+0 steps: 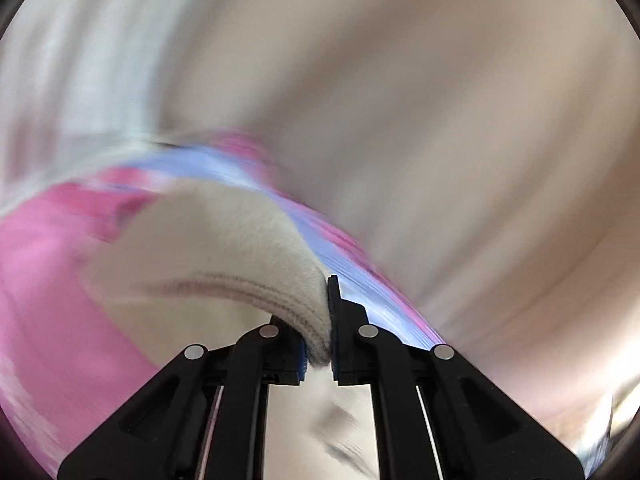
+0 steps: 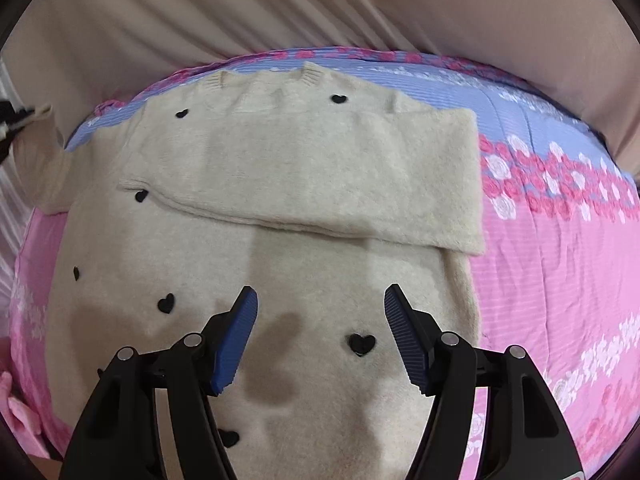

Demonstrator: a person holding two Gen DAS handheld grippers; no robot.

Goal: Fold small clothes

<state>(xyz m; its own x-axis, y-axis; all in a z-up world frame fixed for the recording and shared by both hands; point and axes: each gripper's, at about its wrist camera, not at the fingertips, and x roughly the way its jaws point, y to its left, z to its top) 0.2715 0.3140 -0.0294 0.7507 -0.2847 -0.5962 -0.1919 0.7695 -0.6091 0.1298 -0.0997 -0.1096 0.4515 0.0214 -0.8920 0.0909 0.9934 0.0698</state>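
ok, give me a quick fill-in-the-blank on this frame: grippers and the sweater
1. The left gripper is ____ on a ribbed edge of the cream sweater.
2. The right gripper hovers over the sweater with its jaws ____.
3. The small black shapes on the sweater are ____.
4. One sleeve lies folded ____ the sweater's chest.

Missing words: shut; open; hearts; across

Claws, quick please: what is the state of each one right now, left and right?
Left claw: closed, holding a ribbed edge of the cream sweater.
Right claw: open, holding nothing, above the sweater's body.
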